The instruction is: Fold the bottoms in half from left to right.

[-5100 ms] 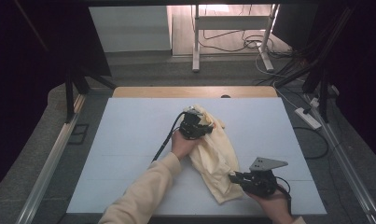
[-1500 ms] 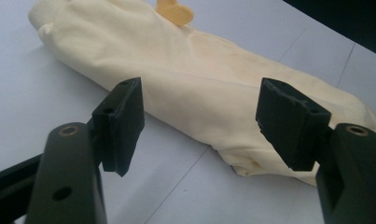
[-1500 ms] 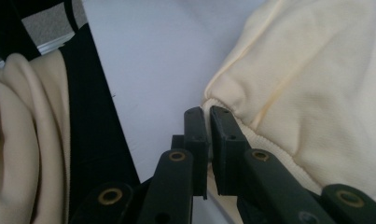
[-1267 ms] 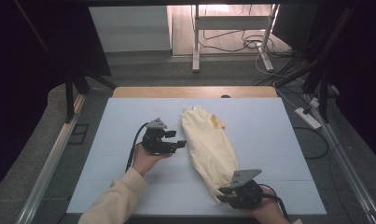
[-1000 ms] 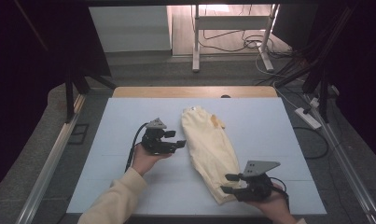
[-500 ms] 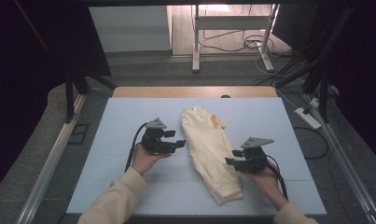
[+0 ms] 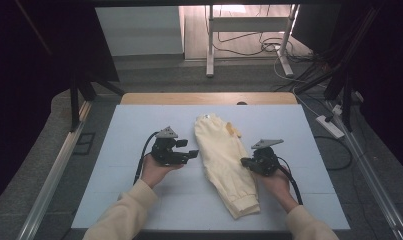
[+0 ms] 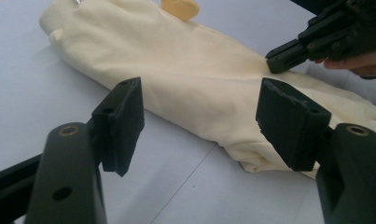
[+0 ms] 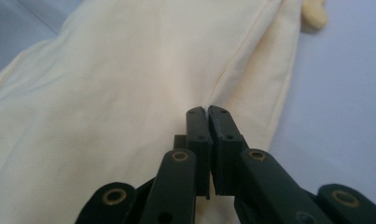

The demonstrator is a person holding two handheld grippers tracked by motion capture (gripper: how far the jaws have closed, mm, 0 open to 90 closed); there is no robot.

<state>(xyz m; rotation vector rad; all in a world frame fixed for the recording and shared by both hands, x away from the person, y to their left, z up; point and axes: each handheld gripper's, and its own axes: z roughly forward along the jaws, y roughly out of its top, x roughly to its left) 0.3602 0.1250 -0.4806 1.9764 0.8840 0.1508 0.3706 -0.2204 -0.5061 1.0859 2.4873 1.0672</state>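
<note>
Counts:
- grippers: two. Left gripper [image 7: 189,154], right gripper [image 7: 245,162].
- hands: two, one behind each gripper's fingers.
- cream garment [image 7: 224,160]: one, between the two sets of fingertips.
- small yellow tab [image 7: 233,131]: one, beyond right fingertips.
- white table board [image 7: 129,150]: one, under everything.

Garment [image 9: 106,93] cut off by right gripper view's left and top edges

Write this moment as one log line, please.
left gripper: open, beside garment, apart | right gripper: just closed, fingers together at garment edge, grip unclear | garment: flat on table
</note>
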